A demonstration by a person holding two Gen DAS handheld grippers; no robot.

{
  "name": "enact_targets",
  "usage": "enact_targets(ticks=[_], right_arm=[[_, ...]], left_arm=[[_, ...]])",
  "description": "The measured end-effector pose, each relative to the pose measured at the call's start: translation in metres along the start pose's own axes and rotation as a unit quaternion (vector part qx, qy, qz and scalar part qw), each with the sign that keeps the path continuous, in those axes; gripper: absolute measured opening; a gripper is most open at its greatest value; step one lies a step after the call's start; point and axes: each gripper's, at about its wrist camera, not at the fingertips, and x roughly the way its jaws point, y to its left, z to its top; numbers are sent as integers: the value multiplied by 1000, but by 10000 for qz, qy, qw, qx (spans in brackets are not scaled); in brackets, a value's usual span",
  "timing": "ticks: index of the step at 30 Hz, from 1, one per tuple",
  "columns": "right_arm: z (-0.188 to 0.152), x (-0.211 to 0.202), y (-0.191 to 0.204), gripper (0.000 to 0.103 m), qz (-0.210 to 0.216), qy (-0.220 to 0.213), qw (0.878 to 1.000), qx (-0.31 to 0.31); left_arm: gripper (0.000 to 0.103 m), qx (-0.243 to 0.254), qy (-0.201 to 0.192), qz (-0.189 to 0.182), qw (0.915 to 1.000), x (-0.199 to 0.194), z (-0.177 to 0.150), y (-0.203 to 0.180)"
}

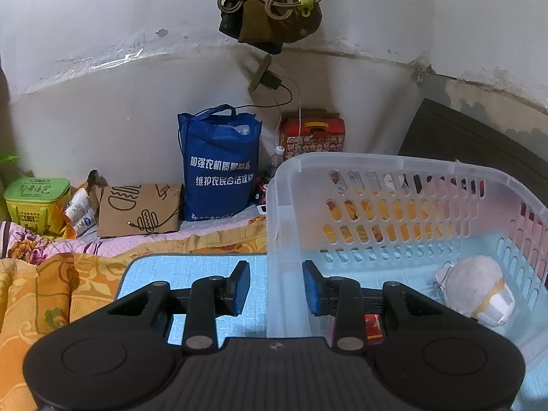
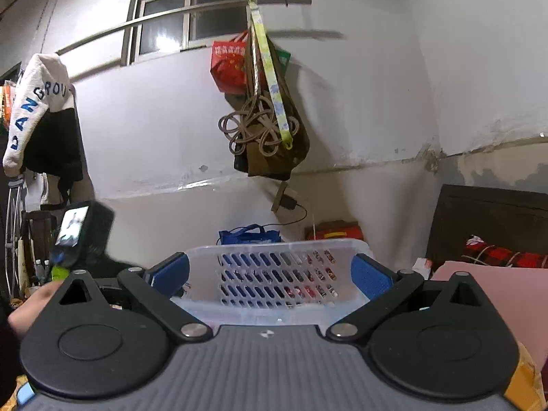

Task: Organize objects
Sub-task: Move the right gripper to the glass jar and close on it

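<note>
— Left wrist view: how far along am I?

— My left gripper (image 1: pixel 275 286) straddles the basket (image 1: pixel 346 164) wall, jaws narrow, pads not visibly pressing. Inside lie a plush toy (image 1: pixel 474 289) and a red packet (image 1: pixel 373 328).

— And the right?

— My right gripper (image 2: pixel 270 272) gapes wide, empty, facing the basket. More sorting probably remains.

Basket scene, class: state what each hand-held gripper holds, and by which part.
The left hand-held gripper straddles the basket's corner wall; whether it grips is unclear. The right hand-held gripper holds nothing.
</note>
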Motion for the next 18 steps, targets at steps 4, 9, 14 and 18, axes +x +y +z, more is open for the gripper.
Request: enact_targets(ticks=[4, 9, 14, 18], right_arm=[[-24, -26, -2, 103, -58, 176, 9993, 337], [-62, -31, 10, 103, 80, 739, 9971, 167], [-92, -13, 8, 103, -158, 1248, 9916, 298], [-107, -7, 10, 103, -264, 1498, 9880, 278]], left_arm=[[37, 0, -11, 15, 10000, 0, 0, -1], [36, -36, -6, -7, 10000, 0, 1, 0], [36, -51, -8, -12, 10000, 0, 0, 1], [36, -56, -10, -16, 10000, 0, 0, 1]])
